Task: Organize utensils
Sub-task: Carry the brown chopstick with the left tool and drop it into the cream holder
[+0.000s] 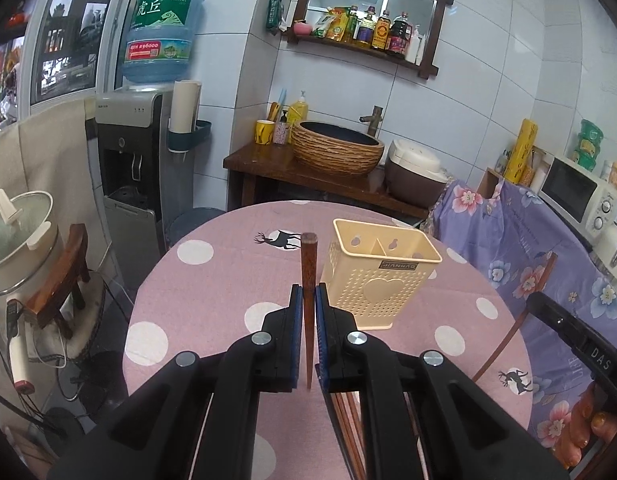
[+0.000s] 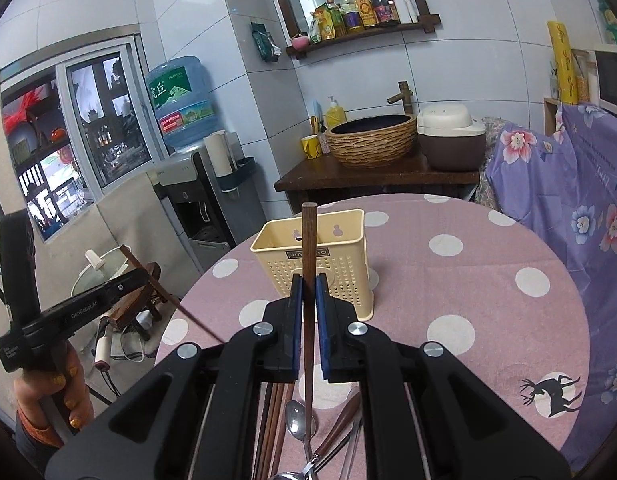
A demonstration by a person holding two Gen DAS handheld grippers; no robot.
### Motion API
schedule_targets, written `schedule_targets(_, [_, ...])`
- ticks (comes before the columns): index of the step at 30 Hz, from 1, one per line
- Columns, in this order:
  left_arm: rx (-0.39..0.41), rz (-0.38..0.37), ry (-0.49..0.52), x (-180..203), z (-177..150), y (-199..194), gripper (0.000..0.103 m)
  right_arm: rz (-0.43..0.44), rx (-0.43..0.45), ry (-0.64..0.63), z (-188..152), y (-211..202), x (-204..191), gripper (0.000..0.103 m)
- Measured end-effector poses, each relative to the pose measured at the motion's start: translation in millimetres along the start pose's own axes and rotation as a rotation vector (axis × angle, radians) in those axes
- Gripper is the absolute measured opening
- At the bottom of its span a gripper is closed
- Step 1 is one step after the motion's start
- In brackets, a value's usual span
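Observation:
My left gripper (image 1: pixel 308 294) is shut on a dark wooden chopstick (image 1: pixel 308 264) whose thick end points up and away, above the pink dotted table (image 1: pixel 212 280). The cream perforated utensil holder (image 1: pixel 378 276) stands just right of it, its two compartments bare. In the right wrist view my right gripper (image 2: pixel 308 286) is shut on a second wooden chopstick (image 2: pixel 308 236), held upright in front of the same holder (image 2: pixel 320 264). Under it lie more chopsticks (image 2: pixel 274 420), a metal spoon (image 2: pixel 298 420) and wooden-handled cutlery (image 2: pixel 336 428). The left gripper (image 2: pixel 126 278) with its chopstick shows at the left.
A wooden side table with a woven basin (image 1: pixel 336 148) and a rice cooker (image 1: pixel 416 172) stands behind the table. A water dispenser (image 1: pixel 128 160) is at the left, a floral-covered surface (image 1: pixel 528 248) with a microwave (image 1: pixel 580 196) at the right. A hand (image 2: pixel 64 392) holds the left gripper's handle.

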State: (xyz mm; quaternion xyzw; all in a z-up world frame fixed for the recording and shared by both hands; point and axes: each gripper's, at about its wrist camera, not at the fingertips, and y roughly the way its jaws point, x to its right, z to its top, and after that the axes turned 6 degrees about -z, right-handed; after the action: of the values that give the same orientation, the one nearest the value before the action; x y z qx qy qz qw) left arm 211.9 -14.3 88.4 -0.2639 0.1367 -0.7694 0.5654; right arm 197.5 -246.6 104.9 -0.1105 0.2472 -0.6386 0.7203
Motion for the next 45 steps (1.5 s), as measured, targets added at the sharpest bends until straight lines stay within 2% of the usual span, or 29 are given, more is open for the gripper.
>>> schedule_targets(11, [0.025,0.000,0.002,0,13,-6,0.008,-0.005,0.000,-0.017,8,6,-5,0.008])
schedule_targets(16, [0.034,-0.006,0.015,4,29,-8,0.008,-0.006,0.009,-0.030,25,8,-8,0.008])
schedule_targets(19, [0.050,-0.032,0.021,12,51,-13,0.008,-0.019,0.038,-0.045,50,7,-11,0.008])
schedule_targets(24, [0.101,-0.102,0.022,33,107,-30,0.008,-0.029,0.106,-0.038,115,3,-17,0.008])
schedule_targets(27, [0.157,-0.103,0.026,46,141,-33,0.008,-0.055,0.164,-0.034,156,2,-23,0.008])
schedule_targets(31, [0.190,-0.087,0.025,59,167,-17,0.008,-0.103,0.223,-0.045,186,17,-27,0.008])
schedule_targets(34, [0.187,-0.064,0.028,60,167,7,0.008,-0.124,0.219,-0.045,183,43,-26,0.008])
schedule_targets(40, [0.145,-0.032,-0.003,46,140,65,0.008,-0.168,0.162,-0.037,145,102,-12,0.008])
schedule_targets(45, [0.055,-0.033,-0.041,32,112,103,0.008,-0.173,0.077,-0.001,117,137,3,0.008])
